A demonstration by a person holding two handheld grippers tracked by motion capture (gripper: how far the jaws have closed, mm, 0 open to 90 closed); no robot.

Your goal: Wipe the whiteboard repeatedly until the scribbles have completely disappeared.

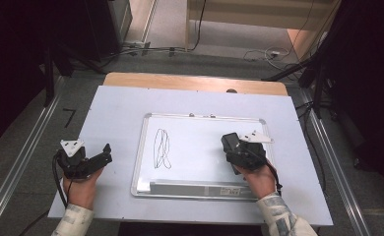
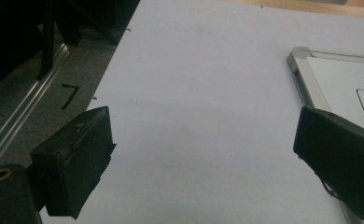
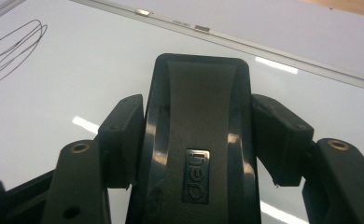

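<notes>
A whiteboard [image 1: 195, 129] in a silver frame lies on the white table sheet, with a black looped scribble [image 1: 162, 148] on its left half. My right gripper [image 1: 232, 146] hovers over the board's right half, shut on a black board eraser [image 3: 199, 140] marked "deli"; its pads clamp the eraser's two sides. The scribble [image 3: 12, 49] lies far to the eraser's left. My left gripper [image 1: 104, 153] rests on the sheet left of the board, jaws wide apart with bare sheet between them. The board's corner [image 2: 301, 58] lies just beyond its right jaw.
The white sheet [image 1: 116, 103] covers a wooden table whose far edge [image 1: 195, 82] shows beyond it. Metal floor rails [image 1: 17, 167] run along both sides. Cables lie on the floor at the back. A black "7" mark [image 1: 69, 118] is on the floor at left.
</notes>
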